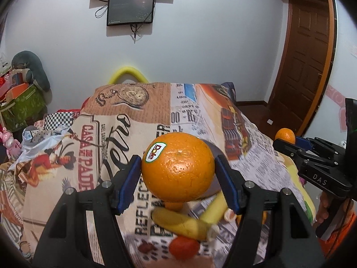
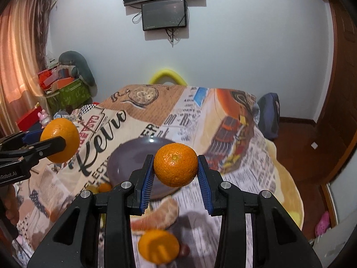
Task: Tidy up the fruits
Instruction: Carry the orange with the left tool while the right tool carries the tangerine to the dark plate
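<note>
My left gripper (image 1: 178, 172) is shut on a large orange (image 1: 178, 167) with a Dole sticker, lifted above the bed. The same orange (image 2: 60, 144) and gripper appear at the left of the right wrist view. My right gripper (image 2: 175, 167) is shut on a small mandarin (image 2: 175, 164), also seen far right in the left wrist view as a mandarin (image 1: 285, 135). Below it lies a grey plate (image 2: 131, 163). Two bananas (image 1: 185, 223), a small red fruit (image 1: 184, 248), peeled segments (image 2: 160, 217) and another orange (image 2: 158, 245) lie on the patterned cloth.
The printed cloth (image 1: 100, 156) covers a bed. Boxes and a plush toy (image 2: 73, 76) stand at the left by a curtain. Two screens (image 2: 165, 15) hang on the wall. A wooden door (image 1: 308, 55) is at the right, a dark bag (image 2: 268, 116) beside the bed.
</note>
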A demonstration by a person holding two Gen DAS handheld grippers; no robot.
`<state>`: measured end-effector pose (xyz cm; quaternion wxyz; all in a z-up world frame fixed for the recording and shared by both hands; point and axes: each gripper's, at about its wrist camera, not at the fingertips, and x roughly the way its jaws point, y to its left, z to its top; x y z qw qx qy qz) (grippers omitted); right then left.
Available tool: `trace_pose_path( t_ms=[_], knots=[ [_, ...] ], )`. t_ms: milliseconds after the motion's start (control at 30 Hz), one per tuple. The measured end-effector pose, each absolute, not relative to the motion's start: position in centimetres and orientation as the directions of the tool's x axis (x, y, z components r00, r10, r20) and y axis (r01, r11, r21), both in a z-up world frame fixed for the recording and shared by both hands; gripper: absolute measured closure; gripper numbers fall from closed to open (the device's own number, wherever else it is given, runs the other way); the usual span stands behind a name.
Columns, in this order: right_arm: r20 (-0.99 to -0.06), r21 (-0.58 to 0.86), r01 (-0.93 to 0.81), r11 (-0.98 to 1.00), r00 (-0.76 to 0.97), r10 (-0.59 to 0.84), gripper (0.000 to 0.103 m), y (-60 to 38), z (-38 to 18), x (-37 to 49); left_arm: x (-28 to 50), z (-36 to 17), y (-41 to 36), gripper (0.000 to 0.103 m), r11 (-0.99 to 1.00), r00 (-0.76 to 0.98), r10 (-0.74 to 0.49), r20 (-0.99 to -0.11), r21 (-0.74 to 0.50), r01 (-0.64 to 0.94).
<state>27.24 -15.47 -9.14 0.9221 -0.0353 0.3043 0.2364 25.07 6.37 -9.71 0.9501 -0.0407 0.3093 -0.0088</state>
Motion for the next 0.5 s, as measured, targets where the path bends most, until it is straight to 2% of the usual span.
trace_pose_path(
  t_ms=[233, 500],
  knots=[
    [-0.583, 0.047, -0.471, 0.881, 0.703, 0.407, 0.068, -13.5, -9.9, 30.2, 28.5, -10.7, 7.2, 0.036, 0.996, 0.802, -0.035, -0.597, -0.083, -0.019],
    [-0.650, 0.029, -0.506, 0.862, 0.645, 0.401, 0.068, -11.2, -13.2, 34.4, 33.4, -13.5, 7.5, 0.036, 0.997, 0.758, -0.030, -0.651, -0.071, -0.021]
  ],
)
